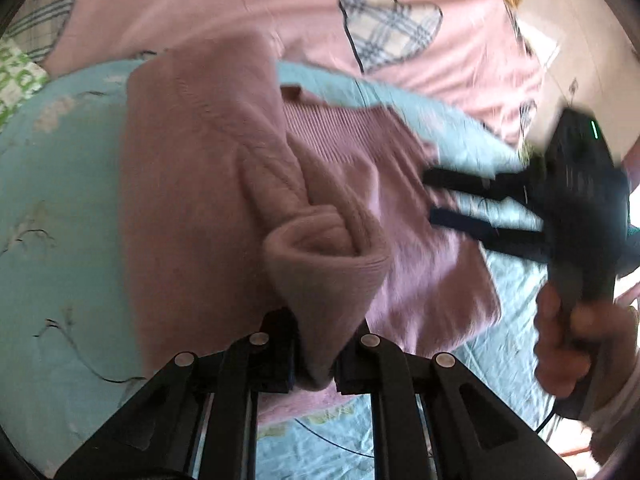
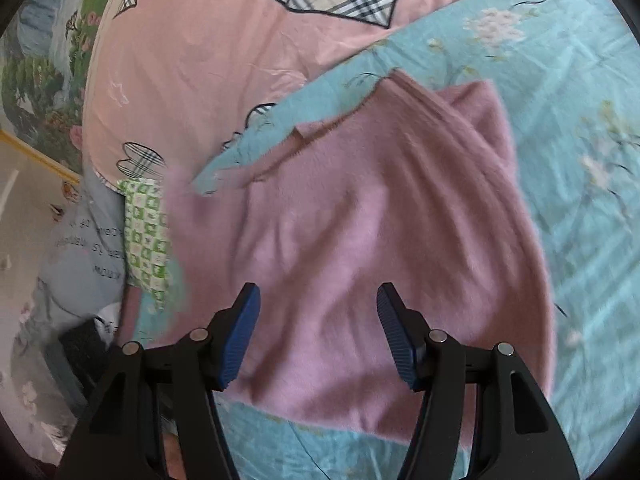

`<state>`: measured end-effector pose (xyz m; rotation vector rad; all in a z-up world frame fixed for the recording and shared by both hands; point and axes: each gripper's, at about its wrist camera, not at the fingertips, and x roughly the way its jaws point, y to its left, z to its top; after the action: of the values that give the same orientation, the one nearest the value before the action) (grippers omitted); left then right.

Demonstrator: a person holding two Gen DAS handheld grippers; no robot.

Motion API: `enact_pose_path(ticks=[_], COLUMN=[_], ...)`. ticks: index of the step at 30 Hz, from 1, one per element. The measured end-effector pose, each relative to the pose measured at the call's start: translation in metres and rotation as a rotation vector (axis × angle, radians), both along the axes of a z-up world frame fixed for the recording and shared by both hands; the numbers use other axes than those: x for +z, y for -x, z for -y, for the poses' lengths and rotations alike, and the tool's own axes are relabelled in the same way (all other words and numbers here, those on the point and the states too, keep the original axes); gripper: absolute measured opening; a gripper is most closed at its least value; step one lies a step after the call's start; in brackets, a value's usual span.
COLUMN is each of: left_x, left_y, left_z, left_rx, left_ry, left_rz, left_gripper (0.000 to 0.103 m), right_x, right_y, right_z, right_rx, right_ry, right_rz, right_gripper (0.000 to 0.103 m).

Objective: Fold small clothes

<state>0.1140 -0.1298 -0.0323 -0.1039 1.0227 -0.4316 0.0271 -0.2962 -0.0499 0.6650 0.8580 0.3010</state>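
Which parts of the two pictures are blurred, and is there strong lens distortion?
Left wrist view: the right gripper and the hand holding it are smeared by motion, while the pink sweater cuff pinched in the left gripper is fairly sharp. Right wrist view: the sweater looks soft at its left edge; the blue pads are crisp. Both views bend strongly toward a dark round rim.

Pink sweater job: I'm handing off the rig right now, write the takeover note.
Left gripper: shut on the sleeve cuff, lifted over the body.
Right gripper: open, empty, hovering above the pink sweater.
Sweater lies on the blue floral sheet, one side already folded in.
Left: lay the sleeve across, release, finish the folds.
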Motion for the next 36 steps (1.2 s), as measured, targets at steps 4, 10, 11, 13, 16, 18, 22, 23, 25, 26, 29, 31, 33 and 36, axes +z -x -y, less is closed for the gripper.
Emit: enact_pose_path(ticks=[4, 10, 11, 13, 16, 18, 22, 23, 25, 26, 29, 31, 33, 36], left_x=[-0.004, -0.004, -0.004, -0.002, -0.003, 0.0, 0.02, 0.026, 0.041, 0.048, 0.057, 0.053, 0.042, 0.016], left_y=[-0.006, -0.009, -0.008, -0.005, -0.006, -0.005, 0.0, 0.001, 0.005, 0.008, 0.016, 0.019, 0.02, 0.016], left_z=[0.003, -0.001, 0.0, -0.003, -0.002, -0.001, 0.009, 0.014, 0.031, 0.041, 0.07, 0.093, 0.114, 0.136], left_rx=[-0.009, -0.022, -0.024, -0.02, -0.031, -0.041, -0.086, -0.105, -0.159, -0.193, -0.275, -0.326, -0.37, -0.4], left_ry=[-0.004, -0.009, -0.012, -0.021, -0.035, -0.042, -0.024, -0.009, 0.011, 0.021, 0.023, 0.017, 0.005, -0.027], left_rz=[-0.009, -0.011, -0.009, -0.003, -0.002, 0.004, 0.032, 0.04, 0.067, 0.081, 0.113, 0.116, 0.11, 0.066], left_gripper=[0.011, 0.011, 0.011, 0.011, 0.011, 0.011, 0.011, 0.011, 0.011, 0.011, 0.011, 0.012, 0.012, 0.012], right_x=[-0.005, -0.013, -0.014, -0.015, -0.016, -0.017, 0.003, 0.013, 0.032, 0.04, 0.066, 0.07, 0.066, 0.041], right_y=[-0.034, -0.086, -0.093, -0.109, -0.126, -0.134, -0.127, -0.12, -0.104, -0.095, -0.065, -0.052, -0.042, -0.039], right_z=[-0.01, -0.042, -0.048, -0.063, -0.085, -0.095, -0.086, -0.081, -0.07, -0.063, -0.03, -0.007, 0.023, 0.057], right_rx=[0.055, 0.161, 0.175, 0.218, 0.267, 0.298, 0.287, 0.284, 0.275, 0.27, 0.228, 0.188, 0.133, 0.053], right_ry=[-0.048, -0.129, -0.13, -0.124, -0.061, -0.057, -0.091, -0.103, -0.094, -0.087, -0.061, -0.051, -0.031, -0.026], right_rz=[-0.017, -0.027, -0.027, -0.027, -0.02, -0.028, 0.027, 0.055, 0.104, 0.125, 0.195, 0.217, 0.211, 0.151], right_gripper=[0.072, 0.072, 0.072, 0.072, 0.052, 0.026, 0.016, 0.016, 0.016, 0.016, 0.016, 0.016, 0.016, 0.016])
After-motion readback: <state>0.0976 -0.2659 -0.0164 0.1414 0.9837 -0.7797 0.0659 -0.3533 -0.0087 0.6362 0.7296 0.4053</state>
